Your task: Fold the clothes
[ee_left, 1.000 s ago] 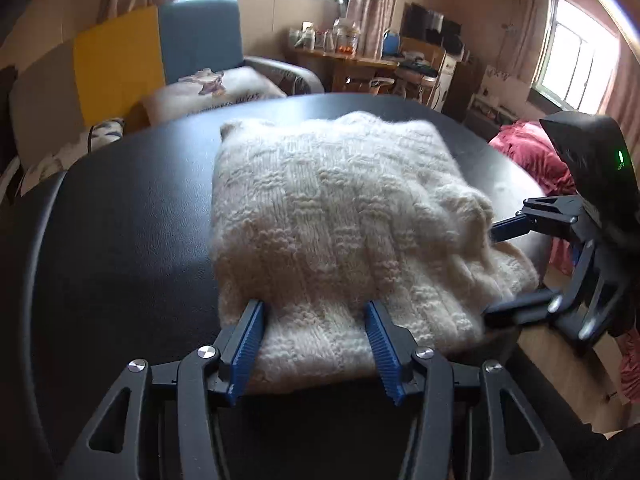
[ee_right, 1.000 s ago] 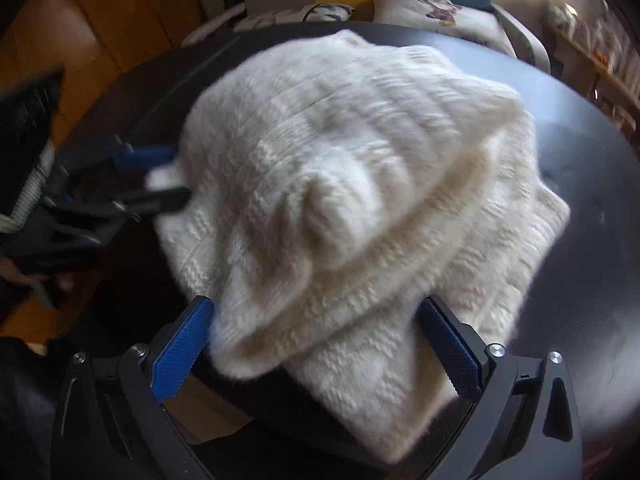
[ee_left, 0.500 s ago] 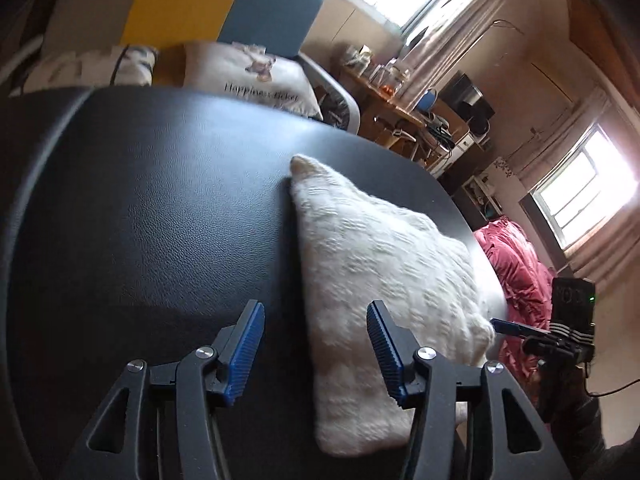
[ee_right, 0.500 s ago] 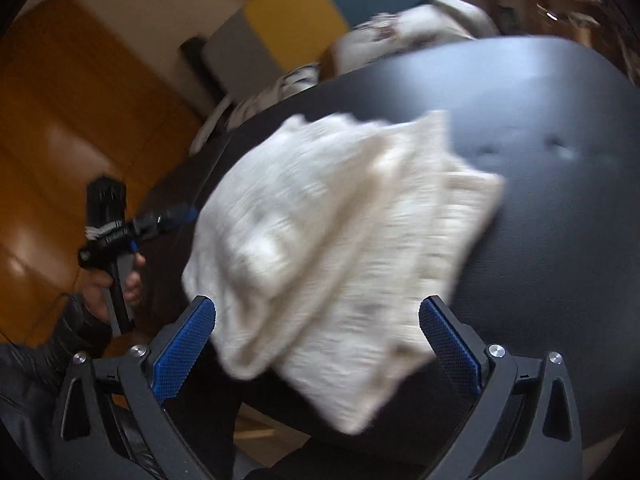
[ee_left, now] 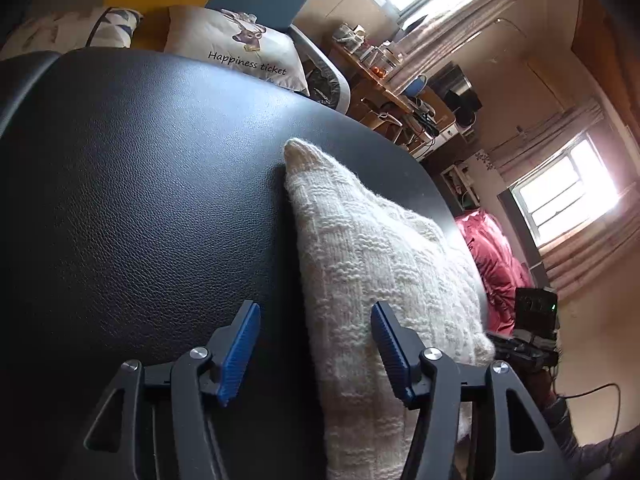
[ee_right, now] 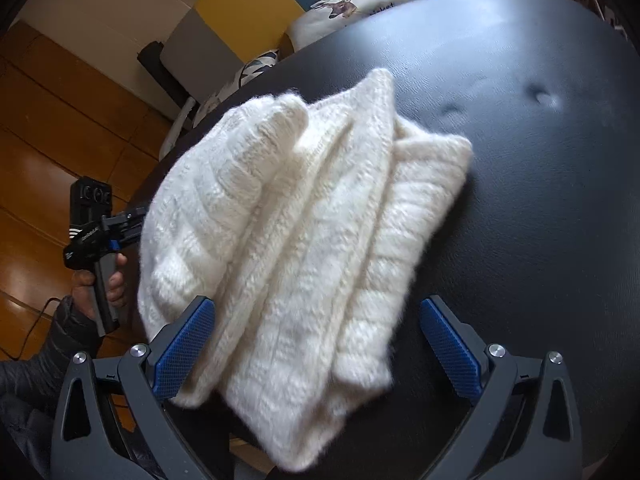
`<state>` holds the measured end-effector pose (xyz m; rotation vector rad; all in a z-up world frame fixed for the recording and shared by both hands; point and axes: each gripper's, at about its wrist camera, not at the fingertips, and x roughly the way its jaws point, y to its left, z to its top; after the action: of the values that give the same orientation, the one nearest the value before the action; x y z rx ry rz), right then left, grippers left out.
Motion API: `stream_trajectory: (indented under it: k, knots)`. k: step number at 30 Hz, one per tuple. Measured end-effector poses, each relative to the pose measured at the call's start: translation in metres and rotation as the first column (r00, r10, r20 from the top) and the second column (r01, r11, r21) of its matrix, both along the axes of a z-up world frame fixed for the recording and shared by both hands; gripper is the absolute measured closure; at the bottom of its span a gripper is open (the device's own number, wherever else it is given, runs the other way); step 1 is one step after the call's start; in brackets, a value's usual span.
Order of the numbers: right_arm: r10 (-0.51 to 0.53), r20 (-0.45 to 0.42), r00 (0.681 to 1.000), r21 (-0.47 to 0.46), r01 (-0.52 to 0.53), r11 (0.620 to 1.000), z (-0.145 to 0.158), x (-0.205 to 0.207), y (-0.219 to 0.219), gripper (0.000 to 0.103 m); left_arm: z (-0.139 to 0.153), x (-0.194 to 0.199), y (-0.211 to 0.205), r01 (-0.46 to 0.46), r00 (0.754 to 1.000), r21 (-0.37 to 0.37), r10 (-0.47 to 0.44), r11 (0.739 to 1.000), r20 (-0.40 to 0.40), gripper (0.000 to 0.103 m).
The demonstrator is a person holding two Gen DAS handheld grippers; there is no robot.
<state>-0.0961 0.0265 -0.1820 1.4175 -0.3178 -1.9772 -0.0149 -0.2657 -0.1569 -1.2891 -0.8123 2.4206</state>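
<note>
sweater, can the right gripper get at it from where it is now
Probably yes. The right gripper is open, its fingers either side of the folded sweater's near edge on the black table, with nothing between. The left gripper sits off the far side.

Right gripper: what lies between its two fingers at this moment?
In the right wrist view, the folded white sweater fills most of the gap of the open right gripper, with bare black table beside the right finger.

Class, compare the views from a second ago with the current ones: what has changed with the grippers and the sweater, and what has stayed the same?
Both grippers have pulled back from the white sweater. The left gripper, whose fingers earlier pressed its near edge, now stands off to its side; the right gripper has also drawn away. Both stay open, holding nothing. The sweater remains folded on the black table.
</note>
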Motion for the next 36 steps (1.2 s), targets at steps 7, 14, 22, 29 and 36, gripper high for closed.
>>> stream_trajectory:
  k: [7,14,22,29,36]
  knots:
    - [-0.024,-0.001,1.0,-0.002,0.024,1.0,0.004,0.008,0.012,0.001,0.003,-0.007,0.0,0.005,1.0,-0.012,-0.005,1.0,-0.018,0.043]
    - [0.065,-0.052,0.997,0.085,-0.061,0.994,0.004,0.011,0.003,0.025,0.012,-0.006,0.007,0.034,0.999,-0.091,-0.036,0.995,-0.025,0.043]
    - [0.143,-0.205,0.968,0.301,-0.077,0.95,0.011,0.027,-0.033,0.023,0.022,-0.003,0.021,0.042,0.998,-0.18,-0.05,0.983,-0.04,0.043]
    - [0.096,-0.156,0.983,0.245,-0.055,0.968,-0.002,0.021,-0.029,0.007,0.018,-0.004,0.01,0.089,0.996,-0.076,-0.091,0.993,-0.019,0.043]
    - [0.036,-0.093,0.995,0.171,-0.019,0.985,-0.007,0.016,-0.03,0.001,0.004,-0.023,0.013,0.155,0.988,0.089,-0.156,0.984,0.01,0.041]
